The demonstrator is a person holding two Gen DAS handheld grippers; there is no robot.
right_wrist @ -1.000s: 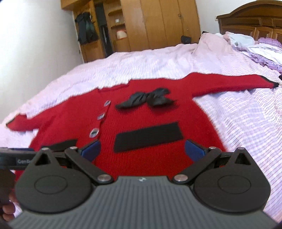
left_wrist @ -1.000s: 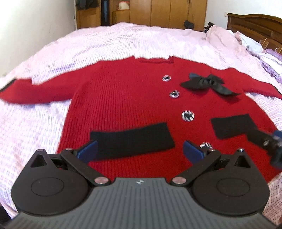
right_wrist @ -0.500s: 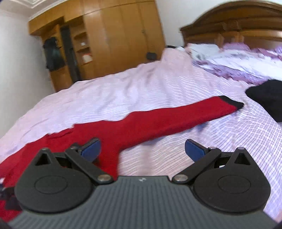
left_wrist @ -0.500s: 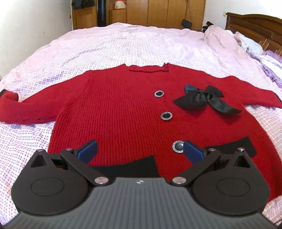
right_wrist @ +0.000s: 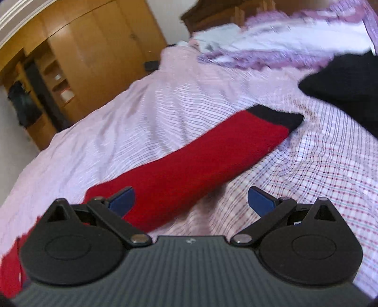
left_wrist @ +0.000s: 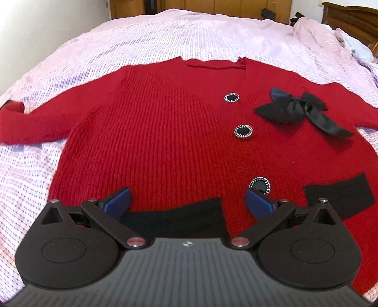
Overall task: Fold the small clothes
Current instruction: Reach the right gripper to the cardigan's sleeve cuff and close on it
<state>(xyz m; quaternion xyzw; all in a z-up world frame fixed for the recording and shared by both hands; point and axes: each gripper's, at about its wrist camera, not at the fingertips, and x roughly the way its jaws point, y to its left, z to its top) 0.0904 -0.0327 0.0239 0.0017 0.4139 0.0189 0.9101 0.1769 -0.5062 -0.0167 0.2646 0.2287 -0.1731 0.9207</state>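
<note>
Blue-padded, our left gripper [left_wrist: 187, 200] has its jaws spread wide and holds nothing; it hangs over the lower front of the red cardigan [left_wrist: 165, 132], just above a black pocket band [left_wrist: 174, 217]. Further out we see three black buttons, the nearest [left_wrist: 259, 185] beside our right-hand pad, and a black bow [left_wrist: 300, 109] on the chest. Our right gripper [right_wrist: 191, 200] is equally wide apart and empty, set above the cardigan's right sleeve [right_wrist: 200, 163], which runs out flat to its black cuff [right_wrist: 276, 117]. A dark garment [right_wrist: 347, 87] lies just past that cuff, with pale and purple laundry [right_wrist: 271, 44] behind it. Everything rests on a pink checked bedspread [left_wrist: 165, 40]. Beyond it we see a wooden wardrobe [right_wrist: 94, 56] and a dark headboard [left_wrist: 352, 20].
</note>
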